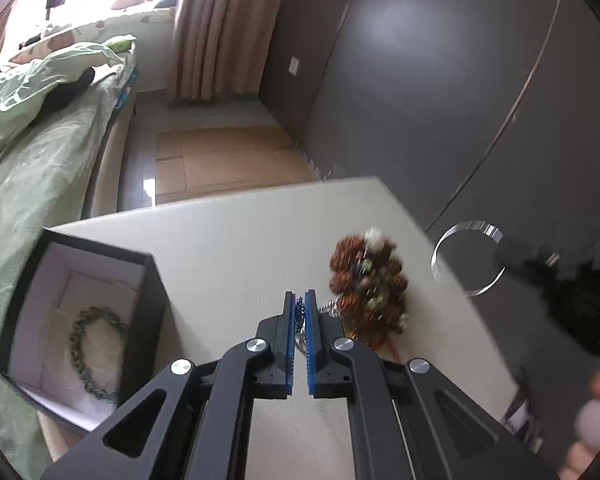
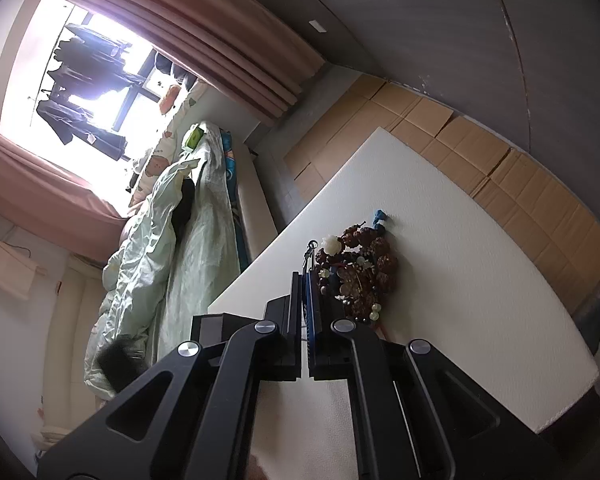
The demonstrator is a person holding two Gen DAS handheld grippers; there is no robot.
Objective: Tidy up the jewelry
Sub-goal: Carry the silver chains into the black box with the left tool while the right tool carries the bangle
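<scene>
My left gripper (image 1: 300, 300) is shut on a thin silver chain (image 1: 299, 322) just left of a pile of brown bead bracelets (image 1: 366, 284) on the white table (image 1: 240, 240). A black box with a white lining (image 1: 80, 320) stands at the left and holds a green bead bracelet (image 1: 94, 354). My right gripper (image 2: 305, 280) is shut on a thin silver chain with a clasp (image 2: 310, 250), next to the same bead pile (image 2: 358, 268). A blue piece (image 2: 380, 218) lies beyond the pile.
A bed with green bedding (image 1: 32, 152) runs along the table's left side. Flattened cardboard (image 1: 224, 160) covers the floor beyond the table. A dark wall (image 1: 440, 80) stands at the right. A clear ring on a dark handle (image 1: 470, 258) hovers right of the table.
</scene>
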